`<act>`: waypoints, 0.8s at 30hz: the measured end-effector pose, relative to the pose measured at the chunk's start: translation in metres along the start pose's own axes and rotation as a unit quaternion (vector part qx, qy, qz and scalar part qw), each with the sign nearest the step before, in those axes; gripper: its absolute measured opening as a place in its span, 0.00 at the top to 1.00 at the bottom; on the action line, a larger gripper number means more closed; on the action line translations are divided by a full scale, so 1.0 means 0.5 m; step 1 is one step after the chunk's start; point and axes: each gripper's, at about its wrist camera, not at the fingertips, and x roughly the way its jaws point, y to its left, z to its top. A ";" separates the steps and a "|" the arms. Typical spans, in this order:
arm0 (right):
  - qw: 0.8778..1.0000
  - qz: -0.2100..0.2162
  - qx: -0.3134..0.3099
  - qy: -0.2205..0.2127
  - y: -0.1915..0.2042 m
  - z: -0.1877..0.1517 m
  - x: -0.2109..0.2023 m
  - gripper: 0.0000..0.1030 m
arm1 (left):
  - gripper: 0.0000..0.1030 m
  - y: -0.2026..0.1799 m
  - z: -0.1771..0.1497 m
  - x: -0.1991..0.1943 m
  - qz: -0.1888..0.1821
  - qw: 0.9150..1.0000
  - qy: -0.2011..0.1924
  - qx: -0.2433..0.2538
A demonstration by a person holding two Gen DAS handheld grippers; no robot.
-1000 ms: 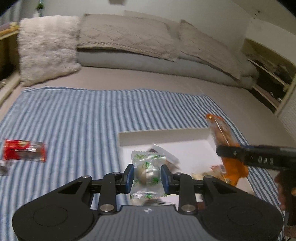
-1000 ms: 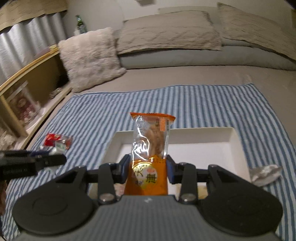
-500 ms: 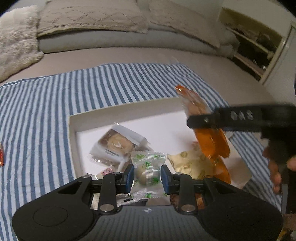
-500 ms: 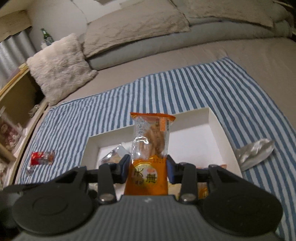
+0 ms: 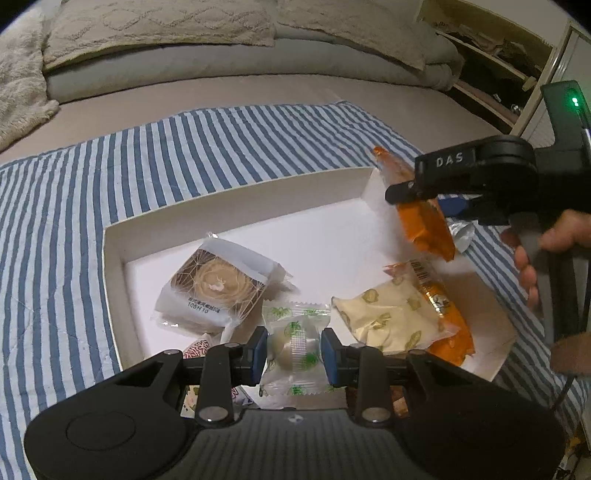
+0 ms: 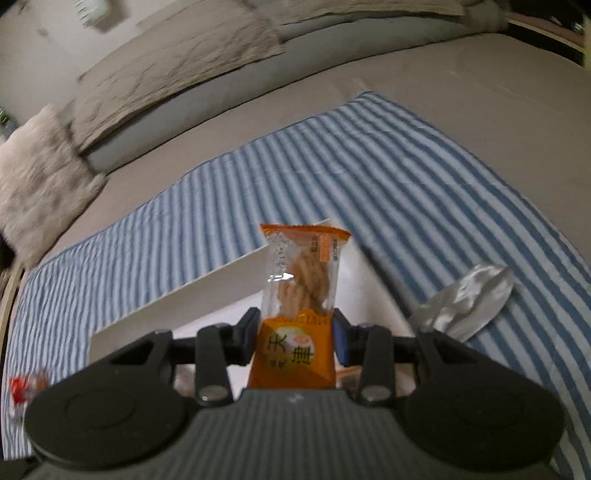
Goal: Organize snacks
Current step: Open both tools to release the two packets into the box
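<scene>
My left gripper [image 5: 294, 348] is shut on a clear green-printed candy packet [image 5: 293, 345], held low over the near part of the white tray [image 5: 229, 214]. My right gripper [image 6: 298, 335] is shut on an orange snack packet [image 6: 300, 291], which hangs over the tray's far right corner in the left wrist view [image 5: 421, 218]. In the tray lie a round pastry in a clear wrapper [image 5: 218, 284], a pale yellow packet [image 5: 391, 319] and another orange packet [image 5: 443, 317].
The tray sits on a blue-striped cloth [image 5: 110, 162] on a bed. A silver wrapper [image 6: 469, 299] lies on the cloth right of the tray. A red packet [image 6: 26, 386] lies far left. Pillows [image 5: 159, 26] line the back; shelves [image 5: 491, 48] stand at right.
Both grippers have moved forward over the tray while holding their packets. The right gripper has swung toward the tray's far right corner and its view is blurred.
</scene>
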 end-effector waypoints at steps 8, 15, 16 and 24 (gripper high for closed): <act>0.998 0.055 -0.032 -0.018 -0.004 0.012 0.017 0.46 | 0.67 0.000 0.010 0.029 -0.012 1.000 0.001 -0.003; 0.998 0.038 -0.053 0.005 0.009 0.008 0.025 0.26 | 0.67 -0.015 0.012 0.050 -0.016 1.000 0.015 0.004; 0.998 0.036 -0.057 0.008 0.007 0.007 0.026 0.26 | 0.67 -0.017 0.012 0.051 -0.015 1.000 0.016 0.006; 0.985 0.032 -0.144 0.092 0.032 -0.020 0.045 0.27 | 0.67 -0.016 0.011 0.051 -0.009 1.000 0.020 0.006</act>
